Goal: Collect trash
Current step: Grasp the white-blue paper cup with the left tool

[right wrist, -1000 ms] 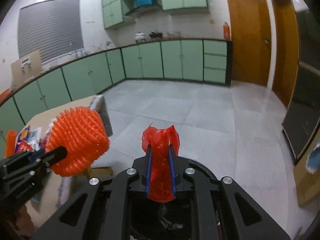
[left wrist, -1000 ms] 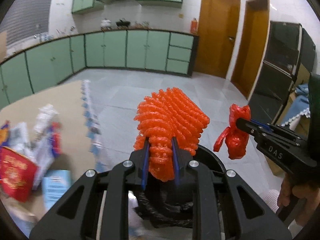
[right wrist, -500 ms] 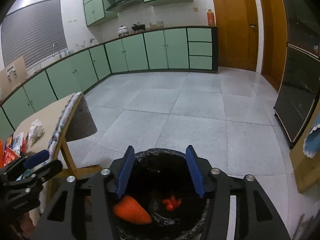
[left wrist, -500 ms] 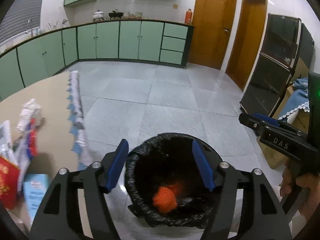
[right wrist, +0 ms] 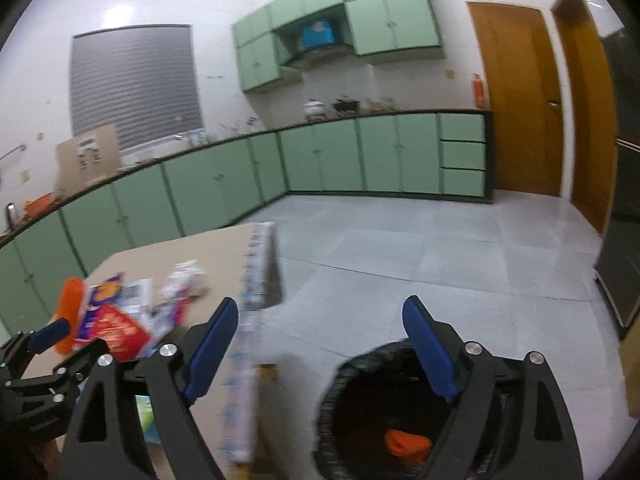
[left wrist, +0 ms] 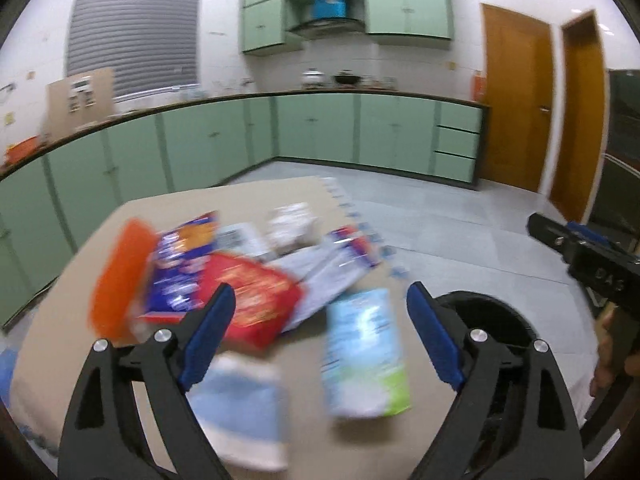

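Observation:
My left gripper point(left wrist: 320, 336) is open and empty above the beige table point(left wrist: 256, 196), over blurred trash: a light blue-green packet point(left wrist: 364, 356), a red packet point(left wrist: 252, 300), an orange piece point(left wrist: 120, 280), a purple-blue wrapper point(left wrist: 180, 264) and crumpled white paper point(left wrist: 292, 224). My right gripper point(right wrist: 320, 344) is open and empty over the black-lined trash bin point(right wrist: 360, 396), which holds the orange foam net point(right wrist: 408, 442). The bin also shows in the left wrist view point(left wrist: 492, 320), beside the table's right edge. The right gripper shows there at far right point(left wrist: 592, 264).
Green cabinets point(left wrist: 320, 132) line the back walls. Two wooden doors point(left wrist: 516, 104) stand at the right. A grey tiled floor point(right wrist: 440, 248) spreads beyond the bin. A dark cabinet point(right wrist: 624, 240) stands at the far right. The left gripper's tool point(right wrist: 36, 360) shows low left in the right wrist view.
Both grippers opened and dropped the orange foam net and the red bag into the bin. Since then the left gripper has swung left over the table's trash; the right one has turned left and lifted.

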